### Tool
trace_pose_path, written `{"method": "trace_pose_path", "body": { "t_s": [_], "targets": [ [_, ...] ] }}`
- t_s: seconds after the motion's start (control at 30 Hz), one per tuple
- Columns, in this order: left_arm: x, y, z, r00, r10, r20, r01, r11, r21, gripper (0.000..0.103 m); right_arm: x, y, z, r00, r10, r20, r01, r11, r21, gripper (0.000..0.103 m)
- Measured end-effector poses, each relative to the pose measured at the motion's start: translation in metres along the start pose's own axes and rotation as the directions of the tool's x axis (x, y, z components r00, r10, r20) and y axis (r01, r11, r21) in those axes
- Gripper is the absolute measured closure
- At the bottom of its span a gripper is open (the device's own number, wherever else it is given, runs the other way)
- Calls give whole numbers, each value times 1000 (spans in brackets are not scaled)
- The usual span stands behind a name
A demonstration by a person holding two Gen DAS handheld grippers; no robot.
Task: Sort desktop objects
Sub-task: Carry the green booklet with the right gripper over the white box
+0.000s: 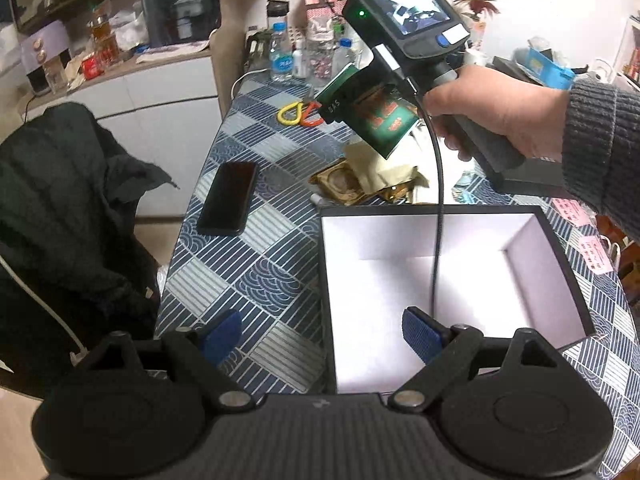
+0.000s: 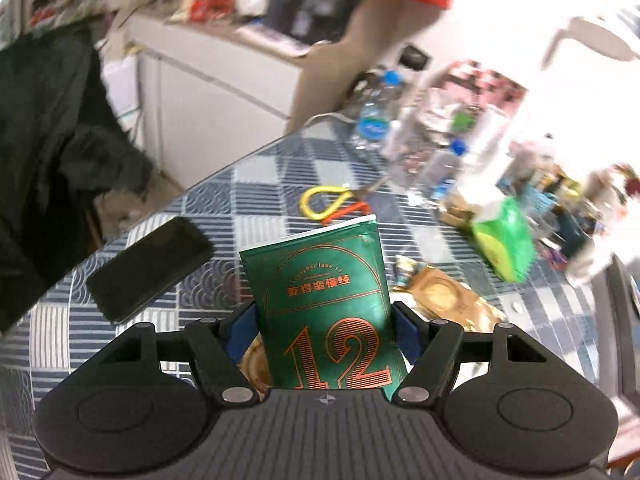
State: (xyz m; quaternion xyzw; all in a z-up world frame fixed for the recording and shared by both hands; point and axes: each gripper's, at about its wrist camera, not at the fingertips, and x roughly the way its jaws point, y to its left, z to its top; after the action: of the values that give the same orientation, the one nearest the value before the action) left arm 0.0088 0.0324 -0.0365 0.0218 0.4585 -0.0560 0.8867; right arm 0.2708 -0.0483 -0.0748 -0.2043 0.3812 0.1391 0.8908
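Note:
My right gripper point(image 2: 324, 320) is shut on a green packet point(image 2: 328, 304) printed with an orange "12", held in the air above the table. In the left wrist view the same right gripper point(image 1: 360, 116) holds the green packet point(image 1: 384, 120) above and behind an open black box point(image 1: 452, 210) with a white inside. My left gripper point(image 1: 320, 336) is open and empty, straddling the box's near left wall. A black phone point(image 1: 228, 198) lies on the patterned tablecloth left of the box; it also shows in the right wrist view point(image 2: 150, 268).
Yellow and orange scissors point(image 1: 298, 114) lie at the back of the table. Gold wrappers point(image 1: 352, 184) and crumpled paper lie behind the box. Bottles point(image 1: 280, 54) and clutter line the far edge. A dark jacket point(image 1: 68, 208) hangs on a chair at the left.

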Motion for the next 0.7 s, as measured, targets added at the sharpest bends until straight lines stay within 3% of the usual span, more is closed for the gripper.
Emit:
{"method": "trace_pose_path", "body": {
  "t_s": [0.3,0.7],
  "targets": [
    [-20,-30,1,998,-4,57,0,998,69,0,-55,-42,-30,996,-54,67,43,988,152,34],
    [-41,-50,-7,995,-12,97,0,993,120,0,-118,-63,-73,993,-53,105,22,961,277,34]
  ]
}}
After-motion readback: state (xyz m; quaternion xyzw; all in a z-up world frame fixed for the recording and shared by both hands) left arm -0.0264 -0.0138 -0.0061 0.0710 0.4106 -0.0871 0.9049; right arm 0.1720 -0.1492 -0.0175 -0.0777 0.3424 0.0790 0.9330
